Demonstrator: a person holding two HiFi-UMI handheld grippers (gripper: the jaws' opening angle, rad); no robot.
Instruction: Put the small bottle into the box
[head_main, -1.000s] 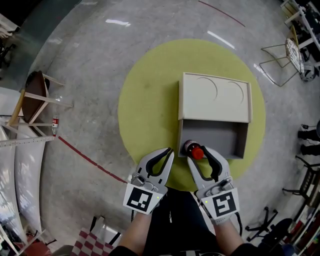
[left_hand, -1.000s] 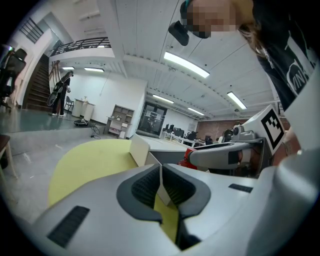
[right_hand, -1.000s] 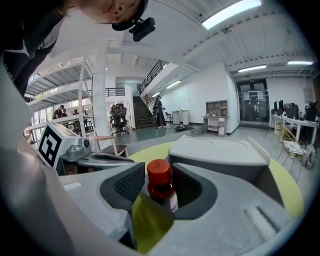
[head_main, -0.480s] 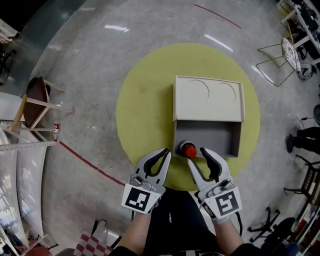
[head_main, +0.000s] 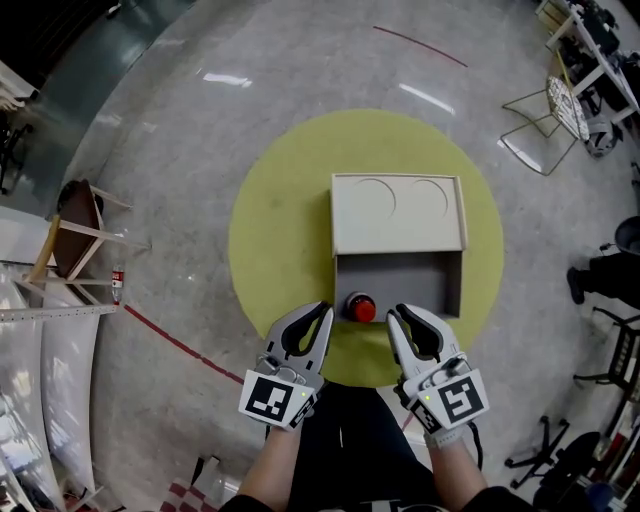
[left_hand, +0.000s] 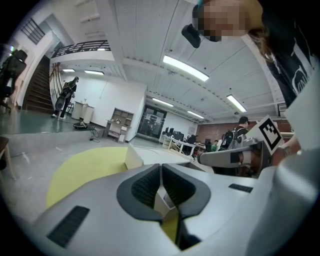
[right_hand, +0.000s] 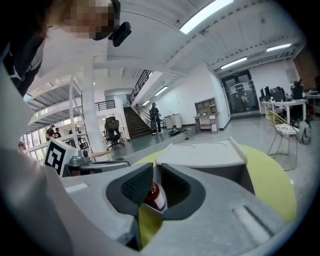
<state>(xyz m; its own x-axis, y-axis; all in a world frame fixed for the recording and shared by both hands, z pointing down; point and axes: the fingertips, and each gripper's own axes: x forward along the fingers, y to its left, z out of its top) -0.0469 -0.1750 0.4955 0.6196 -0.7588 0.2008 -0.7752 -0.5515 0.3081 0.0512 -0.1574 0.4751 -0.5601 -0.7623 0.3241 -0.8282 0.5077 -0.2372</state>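
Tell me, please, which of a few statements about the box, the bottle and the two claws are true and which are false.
1. The lid of the box is open. True.
2. The small bottle lies on the yellow mat, outside the box. False: it stands inside the box, in its near left corner.
3. The right claw grips the small bottle. False: the bottle stands free just ahead of it, and its jaws are closing with nothing between them.
4. The left claw is shut and empty. True.
5. The box rests on the yellow mat. True.
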